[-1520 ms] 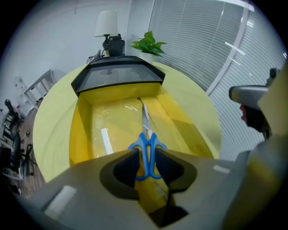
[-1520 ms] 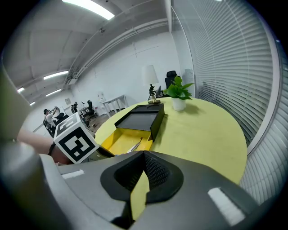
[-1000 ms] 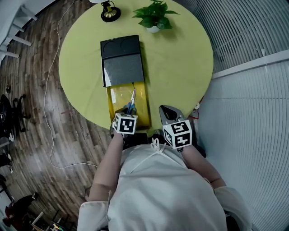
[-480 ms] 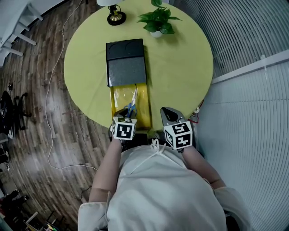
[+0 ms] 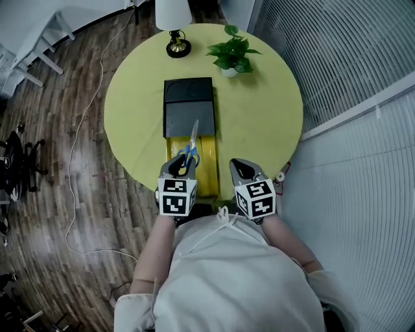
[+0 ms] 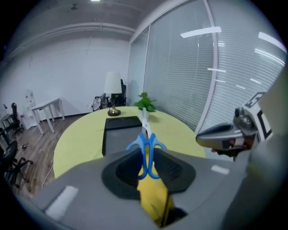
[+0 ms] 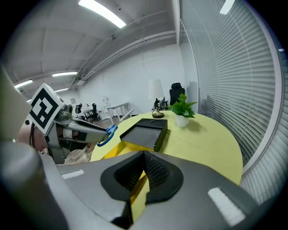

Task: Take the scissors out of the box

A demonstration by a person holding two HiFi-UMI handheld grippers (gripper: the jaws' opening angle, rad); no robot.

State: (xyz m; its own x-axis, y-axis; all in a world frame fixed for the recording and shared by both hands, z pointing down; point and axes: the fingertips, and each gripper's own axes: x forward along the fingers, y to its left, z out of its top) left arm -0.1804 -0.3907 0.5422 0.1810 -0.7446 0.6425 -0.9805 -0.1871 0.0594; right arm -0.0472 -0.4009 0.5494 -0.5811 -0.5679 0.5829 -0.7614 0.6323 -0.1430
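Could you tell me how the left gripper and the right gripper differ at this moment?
The left gripper is shut on the blue handles of the scissors; the right gripper is shut on nothing. In the head view the left gripper lies over the yellow box, while the right gripper is beside it, over the table edge. Both are grey and point away from the person.

Bright, even indoor light from ceiling strips, soft shadows, strong fisheye bending at edges; dark corners
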